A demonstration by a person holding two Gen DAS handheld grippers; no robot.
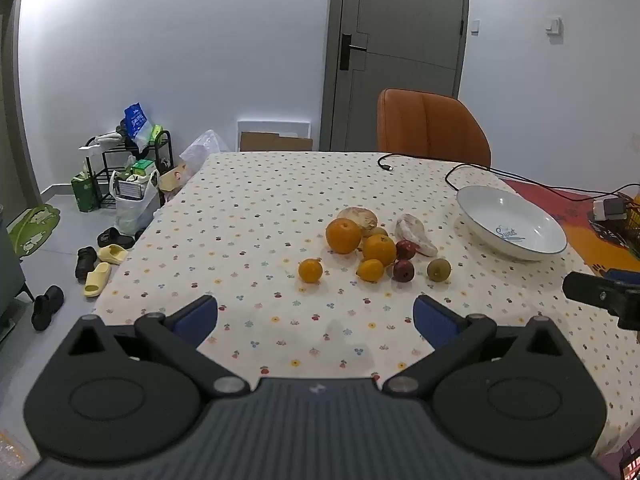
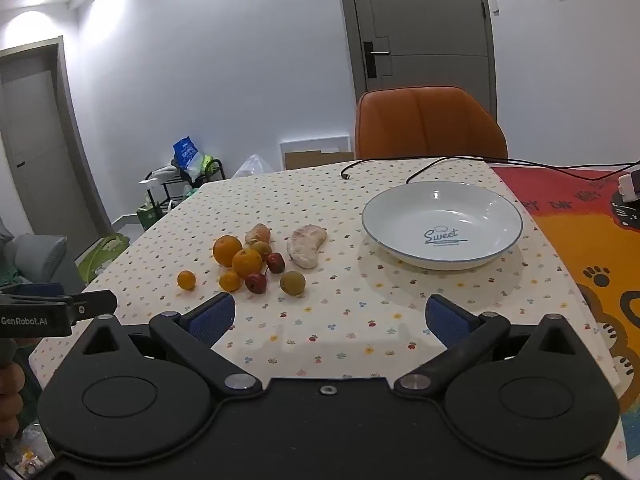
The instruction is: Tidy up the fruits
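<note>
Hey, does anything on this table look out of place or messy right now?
Nothing is spilled or broken. The fruit sits loose in a cluster on the tablecloth while the plate beside it is bare. One small orange lies apart from the cluster, and a black cable trails across the far edge.

- Plate (image 2: 496, 236): glossy glazed ceramic, smooth.
- Tablecloth (image 2: 340, 320): matt printed cloth.
- Oranges (image 1: 343, 236): dimpled, faintly shiny skin.
- Chair (image 2: 428, 124): smooth leather-like upholstery.
- Right gripper (image 2: 330, 318): matt black plastic, blue pads (image 2: 212, 318).
</note>
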